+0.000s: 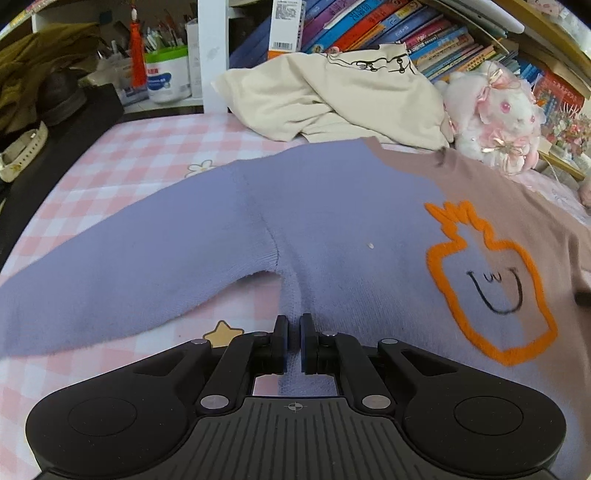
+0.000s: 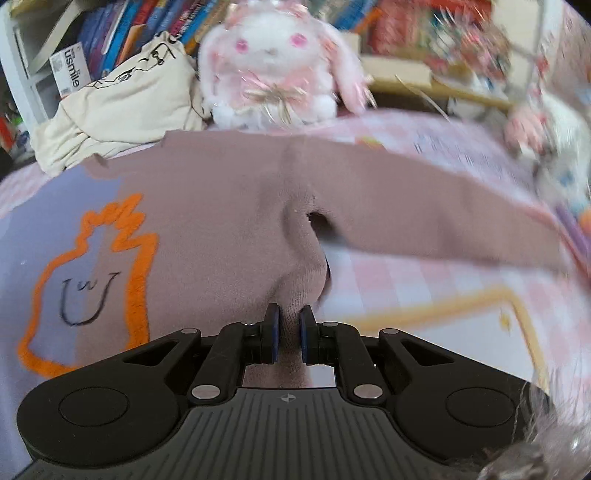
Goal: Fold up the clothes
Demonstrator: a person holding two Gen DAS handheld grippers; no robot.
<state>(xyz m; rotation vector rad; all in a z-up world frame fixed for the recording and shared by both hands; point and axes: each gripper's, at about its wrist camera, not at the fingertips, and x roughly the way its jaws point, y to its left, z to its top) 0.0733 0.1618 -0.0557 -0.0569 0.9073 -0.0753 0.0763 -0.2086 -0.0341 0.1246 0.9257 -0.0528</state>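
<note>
A two-tone sweater (image 1: 332,206) lies spread on the pink checked bed, lilac on one half and dusty pink on the other, with an orange outlined smiley figure (image 1: 491,280) on the chest. My left gripper (image 1: 294,332) is shut on the lilac side seam just below the armpit. In the right wrist view the pink half of the sweater (image 2: 229,206) fills the middle, its sleeve stretching right. My right gripper (image 2: 289,328) is shut on the pink side seam under the other armpit, fabric pinched between the pads. The hem is hidden under both grippers.
A crumpled cream garment (image 1: 332,99) lies at the head of the bed beside a white and pink plush rabbit (image 1: 495,114). Behind them stand shelves of books (image 1: 406,29) and a green-lidded tub (image 1: 166,74). Dark items (image 1: 55,103) crowd the bed's left edge.
</note>
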